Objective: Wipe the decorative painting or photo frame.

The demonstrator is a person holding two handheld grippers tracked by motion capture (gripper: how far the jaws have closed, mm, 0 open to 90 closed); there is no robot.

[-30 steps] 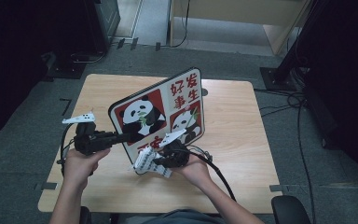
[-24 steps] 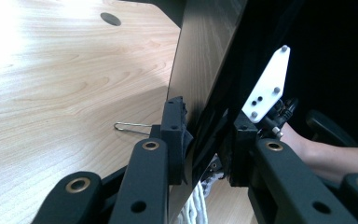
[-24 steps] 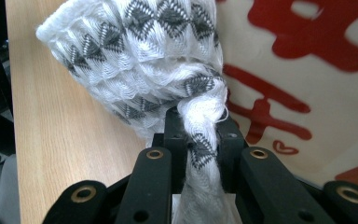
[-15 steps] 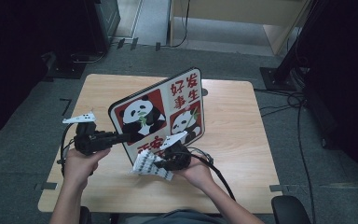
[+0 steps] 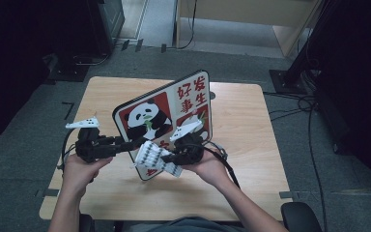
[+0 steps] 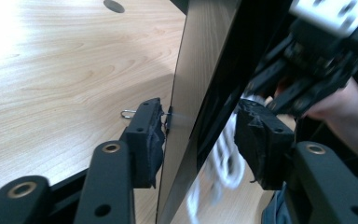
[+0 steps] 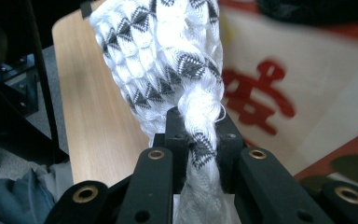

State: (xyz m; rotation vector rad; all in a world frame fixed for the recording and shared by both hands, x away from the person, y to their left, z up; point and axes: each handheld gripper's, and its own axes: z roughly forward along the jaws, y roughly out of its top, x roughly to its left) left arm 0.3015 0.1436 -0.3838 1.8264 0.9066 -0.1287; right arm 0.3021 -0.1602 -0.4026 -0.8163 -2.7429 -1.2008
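Cloth (image 5: 157,159), white with black triangles, hangs bunched in the clamped jaws of the right gripper (image 5: 174,157) at lower centre, against the face of the tilted panda board (image 5: 166,116); left gripper (image 5: 125,144), just opening, straddles that board's lower-left edge, pads apart

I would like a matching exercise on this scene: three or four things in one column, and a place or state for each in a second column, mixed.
Things:
1. panda board
2. patterned cloth
3. left tongs
4. table

States:
a. pinched in shut tongs
b. light wood, under everything
c. open, one jaw on each side of the board's edge
d. tilted up on edge

Pairs: 1-d, 2-a, 3-c, 4-b
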